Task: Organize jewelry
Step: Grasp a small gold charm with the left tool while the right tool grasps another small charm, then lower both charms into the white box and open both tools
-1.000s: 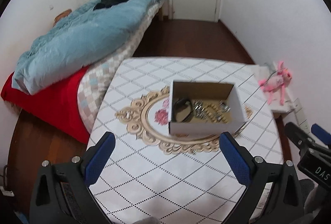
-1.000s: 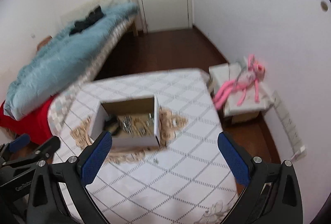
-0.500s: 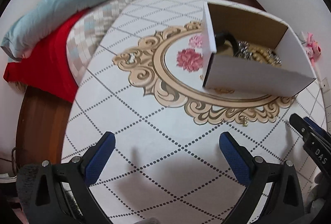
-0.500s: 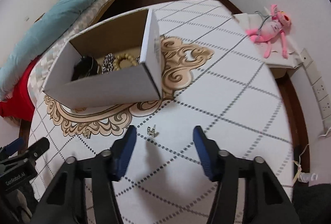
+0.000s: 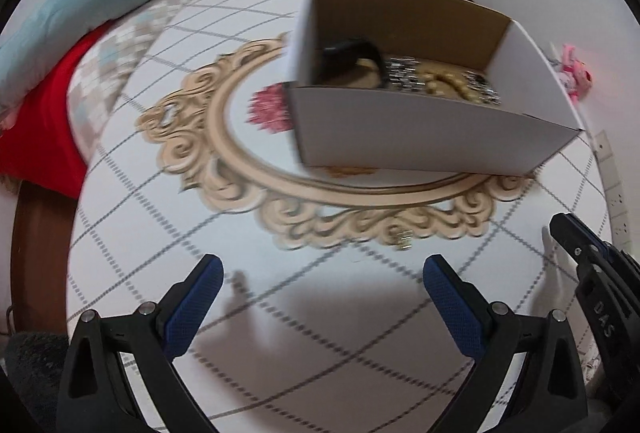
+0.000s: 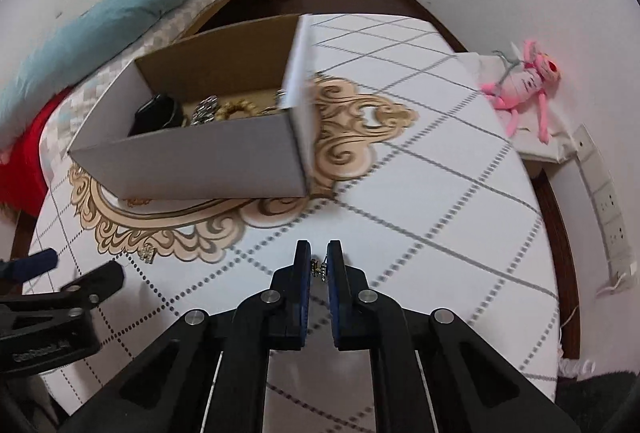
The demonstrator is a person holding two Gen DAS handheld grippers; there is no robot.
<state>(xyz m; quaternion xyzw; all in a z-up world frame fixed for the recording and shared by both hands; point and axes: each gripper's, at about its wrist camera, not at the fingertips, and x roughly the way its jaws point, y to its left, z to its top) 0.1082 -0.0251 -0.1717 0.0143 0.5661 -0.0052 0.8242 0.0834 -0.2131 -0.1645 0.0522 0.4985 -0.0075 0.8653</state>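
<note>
Between the right fingers (image 6: 335,265) sits an earring (image 6: 319,267).

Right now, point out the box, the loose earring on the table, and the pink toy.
box (image 6: 192,161), right wrist view, near white wall.
earring (image 6: 147,254), right wrist view, its middle, on the tablecloth.
toy (image 6: 520,81), right wrist view, its body.
</note>
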